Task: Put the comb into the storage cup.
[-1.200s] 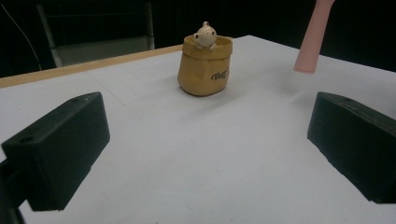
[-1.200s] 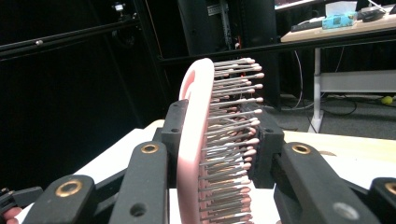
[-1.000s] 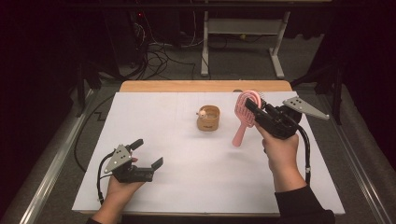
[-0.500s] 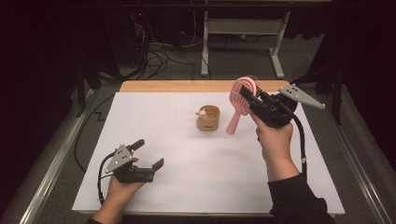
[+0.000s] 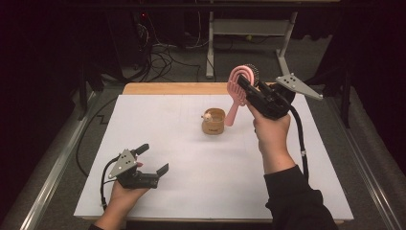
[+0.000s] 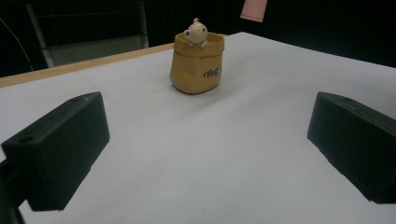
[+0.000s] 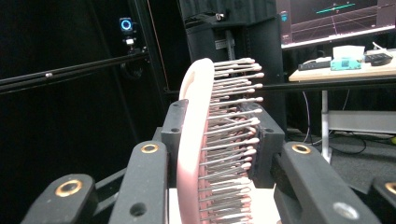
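1. Right claw (image 5: pixel 249 88) is clamped on the head of a pink hairbrush (image 5: pixel 238 91), held up off the desk (image 5: pixel 158 124); in the right gripper view the jaws press the brush's pink back on one side and its bristles (image 7: pixel 231 135) on the other.
2. Its handle hangs down and toward the small tan bag-shaped cup (image 5: pixel 213 120), the tip close above and just beside the cup's rim as the high view shows it.
3. A little figure (image 6: pixel 196 31) perches on the cup's rim, on the side facing the left claw.
4. Left claw (image 5: pixel 151 163) rests low near the front of the desk, jaws spread wide with nothing between them, well apart from the cup.
5. Risks, as I judge them: bristles give under pressure, so the brush could twist in the grip; a handle lowered off-centre could catch the rim and tip the light cup, which nothing steadies.
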The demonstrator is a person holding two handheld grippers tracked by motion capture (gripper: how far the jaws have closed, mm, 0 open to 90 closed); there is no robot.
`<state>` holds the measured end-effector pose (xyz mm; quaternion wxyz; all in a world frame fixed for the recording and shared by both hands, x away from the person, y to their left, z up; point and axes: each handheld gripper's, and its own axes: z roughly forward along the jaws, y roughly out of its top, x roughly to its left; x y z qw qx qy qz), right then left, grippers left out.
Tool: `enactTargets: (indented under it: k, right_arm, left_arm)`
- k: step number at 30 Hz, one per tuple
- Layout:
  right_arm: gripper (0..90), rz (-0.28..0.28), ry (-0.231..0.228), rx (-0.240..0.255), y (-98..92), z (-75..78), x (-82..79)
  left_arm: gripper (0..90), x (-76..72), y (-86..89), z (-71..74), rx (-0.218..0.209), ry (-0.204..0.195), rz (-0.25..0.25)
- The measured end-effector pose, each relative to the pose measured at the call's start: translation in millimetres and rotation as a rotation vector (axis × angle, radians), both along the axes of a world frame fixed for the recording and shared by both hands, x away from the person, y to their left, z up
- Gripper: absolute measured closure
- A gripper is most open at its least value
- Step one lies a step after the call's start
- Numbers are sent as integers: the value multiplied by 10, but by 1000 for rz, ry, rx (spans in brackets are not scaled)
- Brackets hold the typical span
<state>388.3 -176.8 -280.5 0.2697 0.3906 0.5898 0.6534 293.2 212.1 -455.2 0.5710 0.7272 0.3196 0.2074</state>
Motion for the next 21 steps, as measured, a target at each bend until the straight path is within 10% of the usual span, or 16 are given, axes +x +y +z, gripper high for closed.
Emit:
enactTargets:
  k: [21]
  right_arm:
    - [668,-27,7,21,226,-155,386]
  left_arm:
    - [0,-8,-16,-16,-5,13,-7]
